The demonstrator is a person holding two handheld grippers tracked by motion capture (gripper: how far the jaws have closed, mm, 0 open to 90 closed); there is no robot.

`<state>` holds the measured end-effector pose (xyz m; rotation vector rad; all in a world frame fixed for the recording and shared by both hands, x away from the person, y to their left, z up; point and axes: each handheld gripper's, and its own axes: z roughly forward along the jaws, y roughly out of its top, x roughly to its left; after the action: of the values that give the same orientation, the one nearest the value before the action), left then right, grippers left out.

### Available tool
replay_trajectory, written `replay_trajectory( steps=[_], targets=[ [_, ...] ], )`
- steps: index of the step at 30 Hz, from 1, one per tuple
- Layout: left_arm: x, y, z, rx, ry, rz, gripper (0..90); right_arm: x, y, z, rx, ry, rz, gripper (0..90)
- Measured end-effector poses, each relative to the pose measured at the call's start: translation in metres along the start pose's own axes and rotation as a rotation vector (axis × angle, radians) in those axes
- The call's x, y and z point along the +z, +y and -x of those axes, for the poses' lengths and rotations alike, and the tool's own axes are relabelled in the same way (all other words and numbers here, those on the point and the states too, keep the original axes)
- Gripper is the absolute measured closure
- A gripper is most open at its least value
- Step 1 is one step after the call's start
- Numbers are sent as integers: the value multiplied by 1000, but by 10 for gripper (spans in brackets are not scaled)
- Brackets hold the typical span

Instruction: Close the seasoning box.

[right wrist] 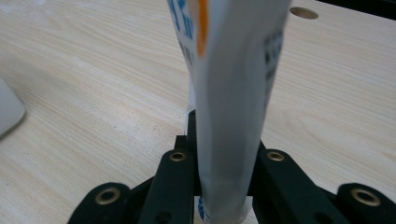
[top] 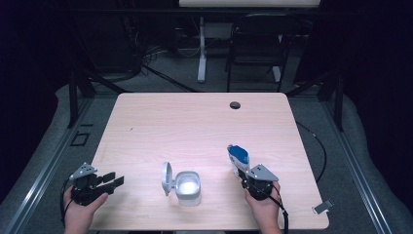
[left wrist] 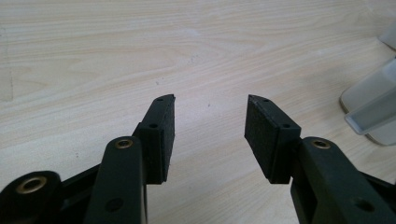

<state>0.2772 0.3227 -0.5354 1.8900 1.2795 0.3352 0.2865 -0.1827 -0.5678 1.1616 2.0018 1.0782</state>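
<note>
Right gripper (top: 242,171): jaws nearly closed, clamped on the lower end of a white-and-blue pouch (top: 238,157). In the right gripper view the pouch (right wrist: 231,93) rises from between the jaws toward 12 o'clock, both pads against its sides; orange and blue print shows near its top. In the high view the pouch sticks out from the jaws toward 11 o'clock, tilted over the table (top: 204,122).

Right hand (top: 264,204) holds the gripper at the table's near edge, about 5 o'clock from the table centre.

Left gripper (top: 111,182): jaws wide apart, nothing between them. The left gripper view shows bare wood between the pads (left wrist: 166,135). Left hand (top: 80,207) sits at the near left corner, about 8 o'clock; jaws point toward 3 o'clock.

Between the grippers, a white tub (top: 187,187) stands on the table, lid (top: 166,178) hinged open on its 9 o'clock side. The pouch is at 2 o'clock from the tub, apart from it.

A dark round hole (top: 235,105) lies near the far edge, at 12 o'clock from the pouch.
</note>
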Motion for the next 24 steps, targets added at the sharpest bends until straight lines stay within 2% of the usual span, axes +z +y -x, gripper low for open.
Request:
replay_trajectory(
  steps=[9,12,16,19,24],
  targets=[
    [1,0,1,2,2,1,531,-2,0,1,5,-2,0,776],
    [1,0,1,4,1,-4,531,-3,-1,2,-8,1,-3,759],
    [1,0,1,7,-1,-13,530,-3,-2,2,4,-2,19,724],
    [2,-1,1,6,-2,-13,530,-5,-2,3,-15,0,9,712],
    [2,-1,1,7,-2,-16,529,-6,-2,3,-14,6,20,680]
  ],
)
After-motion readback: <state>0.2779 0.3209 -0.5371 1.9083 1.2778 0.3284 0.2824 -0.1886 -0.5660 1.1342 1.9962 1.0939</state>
